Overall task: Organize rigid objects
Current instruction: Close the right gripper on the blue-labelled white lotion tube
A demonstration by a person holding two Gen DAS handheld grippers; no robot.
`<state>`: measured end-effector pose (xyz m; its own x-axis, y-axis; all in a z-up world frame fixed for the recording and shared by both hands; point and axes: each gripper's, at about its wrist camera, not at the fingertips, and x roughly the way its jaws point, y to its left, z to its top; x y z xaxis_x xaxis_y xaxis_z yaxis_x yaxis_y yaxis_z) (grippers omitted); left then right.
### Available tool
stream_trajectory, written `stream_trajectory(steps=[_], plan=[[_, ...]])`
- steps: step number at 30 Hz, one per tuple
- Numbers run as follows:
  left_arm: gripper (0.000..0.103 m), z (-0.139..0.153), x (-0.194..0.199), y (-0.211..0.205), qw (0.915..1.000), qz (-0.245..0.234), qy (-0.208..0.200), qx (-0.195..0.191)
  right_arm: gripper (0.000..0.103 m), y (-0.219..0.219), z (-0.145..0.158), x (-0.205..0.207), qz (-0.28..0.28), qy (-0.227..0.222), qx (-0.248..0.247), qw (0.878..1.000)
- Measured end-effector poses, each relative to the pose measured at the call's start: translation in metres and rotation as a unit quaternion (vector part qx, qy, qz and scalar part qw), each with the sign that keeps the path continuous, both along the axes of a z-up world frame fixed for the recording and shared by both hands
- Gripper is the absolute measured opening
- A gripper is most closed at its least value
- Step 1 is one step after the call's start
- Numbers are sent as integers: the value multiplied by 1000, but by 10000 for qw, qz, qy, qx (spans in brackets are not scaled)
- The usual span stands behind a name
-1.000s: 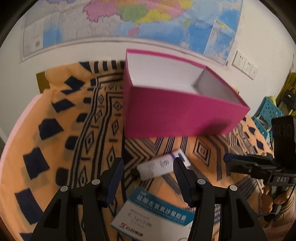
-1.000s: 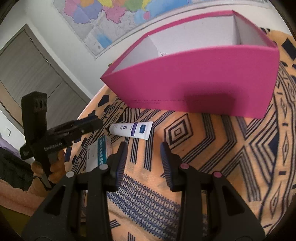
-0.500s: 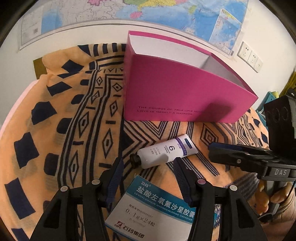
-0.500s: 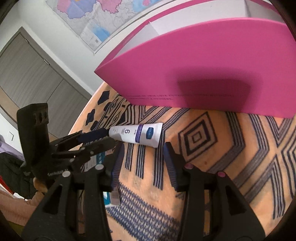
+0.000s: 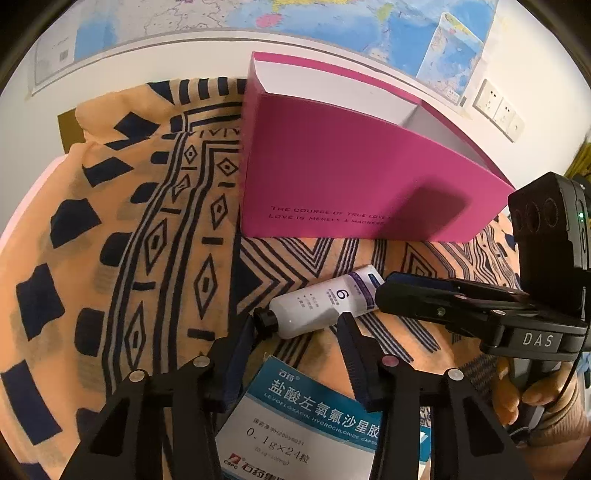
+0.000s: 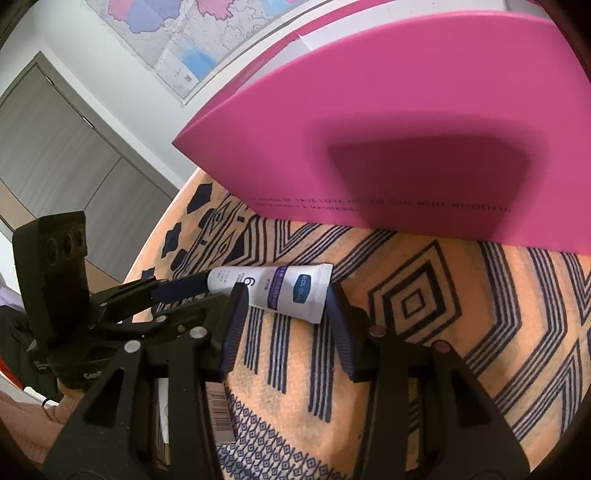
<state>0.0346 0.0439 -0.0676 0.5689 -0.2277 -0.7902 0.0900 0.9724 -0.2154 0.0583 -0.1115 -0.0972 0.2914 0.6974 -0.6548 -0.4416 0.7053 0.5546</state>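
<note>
A white tube [image 5: 325, 306] with a black cap and a blue-purple end lies on the patterned cloth in front of the pink box [image 5: 351, 184]. It also shows in the right wrist view [image 6: 280, 291]. My left gripper [image 5: 297, 325] is open, its fingertips either side of the tube's cap end. My right gripper [image 6: 284, 295] is open, its fingertips straddling the tube's flat end. A white and blue medicine box [image 5: 317, 421] lies flat under my left gripper. The pink box stands open-topped behind, also in the right wrist view [image 6: 406, 129].
The orange cloth with dark geometric print [image 5: 147, 240] covers the table. A wall map [image 5: 332, 29] and sockets [image 5: 498, 110] are behind the pink box. A grey door [image 6: 55, 147] stands at the left of the right wrist view.
Both grippers have moved down and in toward the tube, from opposite ends. The tube now lies between each gripper's fingertips. The pink box looms larger.
</note>
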Motion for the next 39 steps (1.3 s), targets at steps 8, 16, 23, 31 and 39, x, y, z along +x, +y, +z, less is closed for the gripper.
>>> stream_trajectory(steps=[8, 16, 23, 31, 39], plan=[[47, 0, -1, -9, 9998, -184, -13, -35, 47, -12, 0, -3, -89, 40, 104, 9999], [47, -1, -2, -16, 9997, -242, -22, -77, 46, -34, 1, -10, -235, 66, 141, 9996], [33, 0, -3, -11, 9998, -172, -14, -117, 46, -31, 1, -9, -258, 39, 117, 9996], [33, 0, -3, -16, 9998, -183, 45, -94, 47, -28, 2, -7, -240, 35, 34, 9997], [33, 3, -3, -22, 9997, -242, 20, -79, 49, -32, 6, -12, -292, -25, 44, 9996]])
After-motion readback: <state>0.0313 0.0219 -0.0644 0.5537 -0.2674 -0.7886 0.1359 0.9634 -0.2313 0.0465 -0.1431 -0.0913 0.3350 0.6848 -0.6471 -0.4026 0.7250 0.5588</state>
